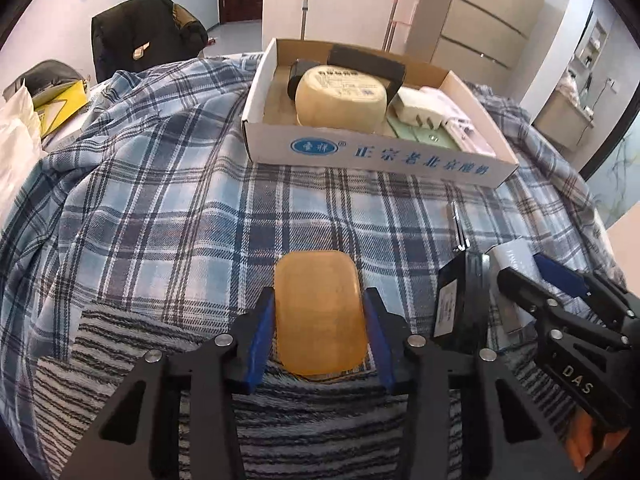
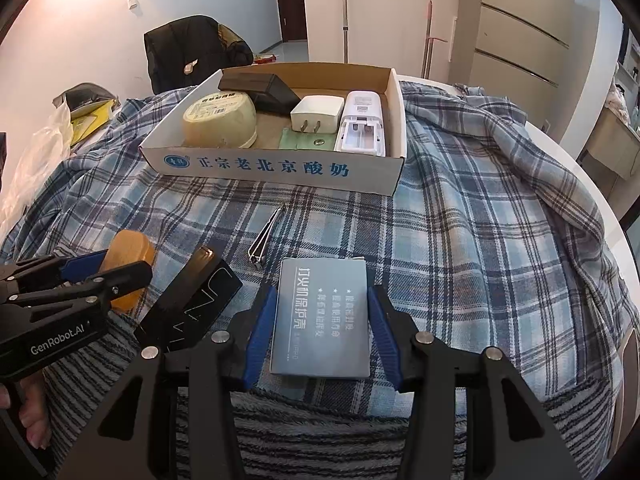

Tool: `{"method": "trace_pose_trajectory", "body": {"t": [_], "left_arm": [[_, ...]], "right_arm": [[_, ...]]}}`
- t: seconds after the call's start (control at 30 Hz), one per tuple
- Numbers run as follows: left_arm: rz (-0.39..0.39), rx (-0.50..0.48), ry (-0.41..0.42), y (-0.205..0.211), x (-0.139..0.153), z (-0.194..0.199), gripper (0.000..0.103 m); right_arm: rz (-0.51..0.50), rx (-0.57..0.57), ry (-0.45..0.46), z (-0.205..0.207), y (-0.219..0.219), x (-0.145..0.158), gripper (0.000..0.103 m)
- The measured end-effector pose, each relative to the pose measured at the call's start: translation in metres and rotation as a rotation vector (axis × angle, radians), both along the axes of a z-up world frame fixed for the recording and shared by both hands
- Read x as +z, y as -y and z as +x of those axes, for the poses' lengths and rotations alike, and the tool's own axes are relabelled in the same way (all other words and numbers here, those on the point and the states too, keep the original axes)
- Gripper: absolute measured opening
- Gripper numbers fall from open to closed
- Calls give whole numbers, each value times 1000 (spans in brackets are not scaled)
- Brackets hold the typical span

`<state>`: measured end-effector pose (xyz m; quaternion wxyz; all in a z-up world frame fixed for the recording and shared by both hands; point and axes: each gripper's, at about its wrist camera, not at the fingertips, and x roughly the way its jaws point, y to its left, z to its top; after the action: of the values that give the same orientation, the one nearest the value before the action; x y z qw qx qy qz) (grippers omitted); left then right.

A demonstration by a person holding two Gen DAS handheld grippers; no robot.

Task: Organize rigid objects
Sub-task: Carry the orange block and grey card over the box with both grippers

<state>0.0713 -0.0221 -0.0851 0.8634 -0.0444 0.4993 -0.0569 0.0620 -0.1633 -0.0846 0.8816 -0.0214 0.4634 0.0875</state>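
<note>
An amber soap bar (image 1: 320, 312) lies on the plaid cloth, and my left gripper (image 1: 319, 294) is shut on it, a blue pad against each long side. My right gripper (image 2: 322, 292) is shut on a flat grey box (image 2: 322, 320) with white print, which rests on the cloth. Between the two lies a black box (image 2: 192, 300), tilted. Thin metal tweezers (image 2: 266, 236) lie just beyond it. Farther back stands a cardboard tray (image 2: 276, 168) holding a cream round container (image 2: 220, 120), a black case (image 2: 260, 88), a white plug adapter (image 2: 316, 116) and a white remote (image 2: 360, 124).
The plaid cloth (image 1: 160, 200) covers the round table, with a striped fleece (image 1: 312, 432) at the near edge. A chair with a dark jacket (image 2: 192, 52) stands behind. Bags and a yellow item (image 1: 60, 100) sit at the far left. A person's hand (image 2: 28, 416) grips the left tool.
</note>
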Motion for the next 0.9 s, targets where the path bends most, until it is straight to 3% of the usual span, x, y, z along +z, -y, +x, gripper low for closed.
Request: {"method": "trace_pose_trajectory", "body": {"t": [0.23, 0.53, 0.73, 0.9], "left_arm": [[4, 17, 106, -10, 23, -11, 45], [76, 35, 185, -26, 46, -22, 45], [70, 15, 248, -27, 65, -30, 45], [66, -39, 302, -20, 82, -30, 45]], "right_arm": [[-4, 8, -16, 2, -1, -3, 47], [-23, -10, -7, 1, -2, -2, 46], [-3, -13, 62, -7, 3, 15, 46], [18, -35, 55, -5, 16, 40, 46]]}}
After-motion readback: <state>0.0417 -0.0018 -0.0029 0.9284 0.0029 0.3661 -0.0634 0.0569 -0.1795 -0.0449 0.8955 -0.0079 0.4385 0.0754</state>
